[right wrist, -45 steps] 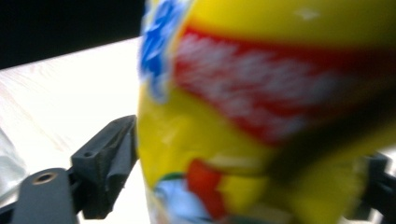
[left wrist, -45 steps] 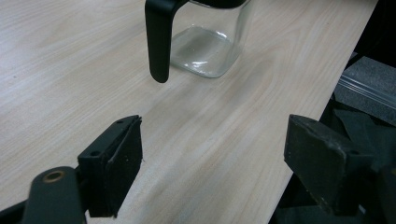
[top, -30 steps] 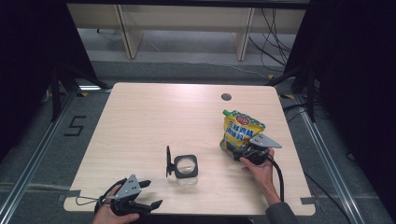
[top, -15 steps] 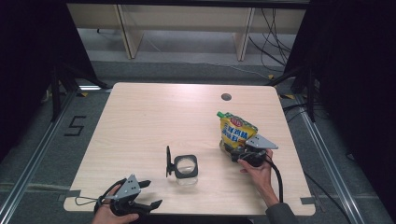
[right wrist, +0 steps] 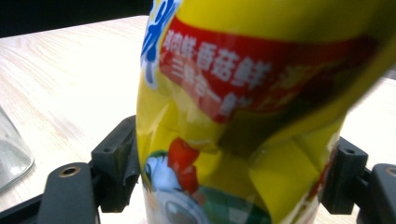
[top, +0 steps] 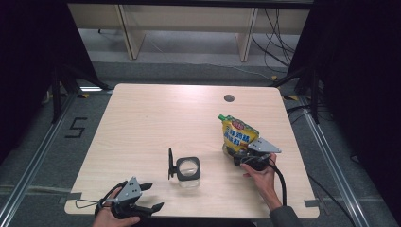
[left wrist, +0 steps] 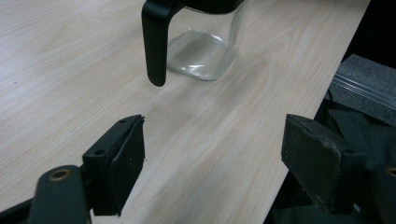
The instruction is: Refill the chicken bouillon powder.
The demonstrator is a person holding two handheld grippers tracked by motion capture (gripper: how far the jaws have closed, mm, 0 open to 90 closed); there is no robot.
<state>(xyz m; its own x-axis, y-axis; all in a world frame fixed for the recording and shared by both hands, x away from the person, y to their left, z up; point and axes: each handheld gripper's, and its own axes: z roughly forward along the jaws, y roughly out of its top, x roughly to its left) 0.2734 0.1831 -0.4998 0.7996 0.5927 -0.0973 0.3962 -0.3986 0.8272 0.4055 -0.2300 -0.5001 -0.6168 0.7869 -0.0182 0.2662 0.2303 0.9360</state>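
From the high view we get the whole layout: the yellow pouch (top: 239,135) stands on the right half of the table (top: 151,123), with the right gripper (top: 241,153) at its base and the person's right hand (top: 260,177) behind it. The glass jar (top: 189,171) sits near the table's middle front, its black lid (top: 169,163) tipped up on edge at its left side. The left gripper (top: 150,196) rests at the front left edge.

Switching to the right gripper view, we see what the overhead cannot give us: the pouch's (right wrist: 243,116) red band with printed characters, the creases in its foil, and both black jaws set against its lower sides. Those jaws have just been closing in on it and now clasp it while standing wide apart, the pouch filling the gap. A corner of the jar (right wrist: 11,158) peeks in at the left.

The left gripper view shows us the jar's (left wrist: 205,46) clear square base and the dark hanging part (left wrist: 154,42) in front of it. This gripper's jaws gape wide over bare wood, nothing between them.

The pouch's long axis runs up from the gripper, leaning toward the far left, green cap (top: 221,117) on top.
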